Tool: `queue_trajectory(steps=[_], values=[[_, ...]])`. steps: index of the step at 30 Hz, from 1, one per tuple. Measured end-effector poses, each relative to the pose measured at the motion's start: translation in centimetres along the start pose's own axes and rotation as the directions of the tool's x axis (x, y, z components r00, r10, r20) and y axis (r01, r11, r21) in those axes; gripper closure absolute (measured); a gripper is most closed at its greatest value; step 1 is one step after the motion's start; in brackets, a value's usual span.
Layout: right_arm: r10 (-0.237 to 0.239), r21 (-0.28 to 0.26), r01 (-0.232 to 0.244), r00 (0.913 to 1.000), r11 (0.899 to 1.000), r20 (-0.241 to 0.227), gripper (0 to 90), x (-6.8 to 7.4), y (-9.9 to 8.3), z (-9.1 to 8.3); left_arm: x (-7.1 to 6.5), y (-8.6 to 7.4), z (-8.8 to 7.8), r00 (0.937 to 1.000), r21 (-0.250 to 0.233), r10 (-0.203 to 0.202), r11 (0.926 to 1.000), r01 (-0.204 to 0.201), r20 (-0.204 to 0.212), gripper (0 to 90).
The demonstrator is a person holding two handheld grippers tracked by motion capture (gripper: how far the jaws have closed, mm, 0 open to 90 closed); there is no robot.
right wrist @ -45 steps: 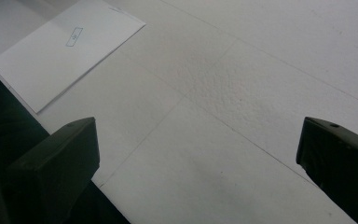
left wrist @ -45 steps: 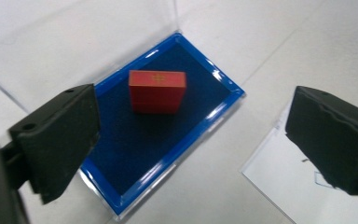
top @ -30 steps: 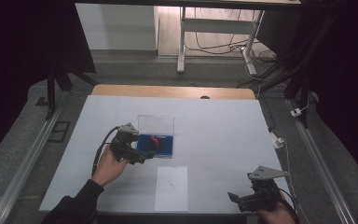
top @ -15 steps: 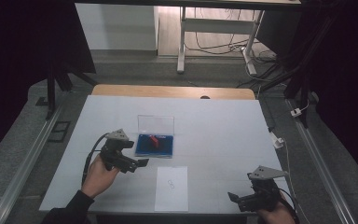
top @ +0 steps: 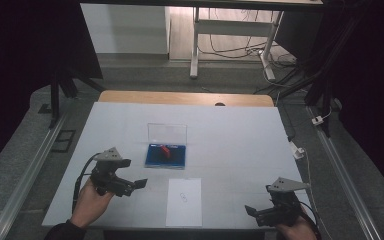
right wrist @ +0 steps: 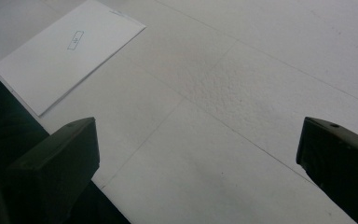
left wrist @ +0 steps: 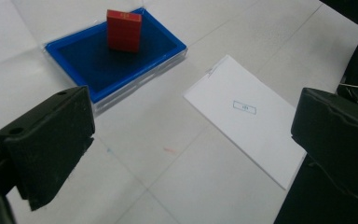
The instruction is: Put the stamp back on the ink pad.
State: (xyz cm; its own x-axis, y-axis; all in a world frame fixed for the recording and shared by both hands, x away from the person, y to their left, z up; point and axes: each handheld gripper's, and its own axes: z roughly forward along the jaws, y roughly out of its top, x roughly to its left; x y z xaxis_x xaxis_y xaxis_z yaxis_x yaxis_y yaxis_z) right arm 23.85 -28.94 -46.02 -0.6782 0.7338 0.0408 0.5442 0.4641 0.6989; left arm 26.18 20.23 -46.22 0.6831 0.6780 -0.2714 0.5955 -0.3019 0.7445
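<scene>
Since the earlier frames our left gripper (top: 132, 186) has drawn back from the blue tray (top: 152, 161) toward the near left of the table, and the red block (left wrist: 124, 31) that sat beside its jaws then now stands alone, upright in the tray. Our right gripper (top: 260, 212) has stayed at the near right corner.

We see a white table (top: 230, 145) marked with faint fold lines, a strip of wooden board (top: 185, 98) along its far edge. The tray sits around the middle, its clear lid (top: 167, 134) raised behind it. A white sheet (top: 184, 201) with a small printed mark (left wrist: 244, 107) lies flat at the near edge, just nearer than the tray. Beyond the table we see grey carpet, a white metal frame (top: 230, 30) with loose cables (top: 250, 50), and metal rails (top: 25, 175) down both sides; the rest of the room is dark.

Both grippers have their jaws spread wide with nothing between them, the left one above bare table between tray and sheet, the right one above bare table to the right of the sheet.
</scene>
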Motion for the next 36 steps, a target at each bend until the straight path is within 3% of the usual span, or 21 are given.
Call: queue_trajectory(steps=[22,28,33,36], values=[[0.013,-0.008,-0.013,0.9999,1.000,0.004,0.0,-0.1,0.0,-0.1,-0.6,-5.3,-4.9,0.9945,-0.056,-0.065,0.9966,0.060,-0.083,0.0],[0.013,-0.007,-0.013,0.9999,1.000,0.006,0.0,0.0,0.0,-0.1,-0.7,-6.4,-5.4,0.9908,-0.037,-0.071,0.9970,0.067,-0.115,0.0],[0.012,-0.004,-0.012,0.9999,1.000,0.008,0.0,0.0,0.0,-0.1,-0.6,-7.2,-5.8,0.9840,-0.001,-0.068,0.9976,0.069,-0.165,0.0],[0.010,-0.004,-0.010,0.9999,1.000,0.008,0.0,0.0,0.1,0.0,-0.6,-7.3,-6.0,0.9829,0.001,-0.075,0.9971,0.076,-0.168,0.1]])
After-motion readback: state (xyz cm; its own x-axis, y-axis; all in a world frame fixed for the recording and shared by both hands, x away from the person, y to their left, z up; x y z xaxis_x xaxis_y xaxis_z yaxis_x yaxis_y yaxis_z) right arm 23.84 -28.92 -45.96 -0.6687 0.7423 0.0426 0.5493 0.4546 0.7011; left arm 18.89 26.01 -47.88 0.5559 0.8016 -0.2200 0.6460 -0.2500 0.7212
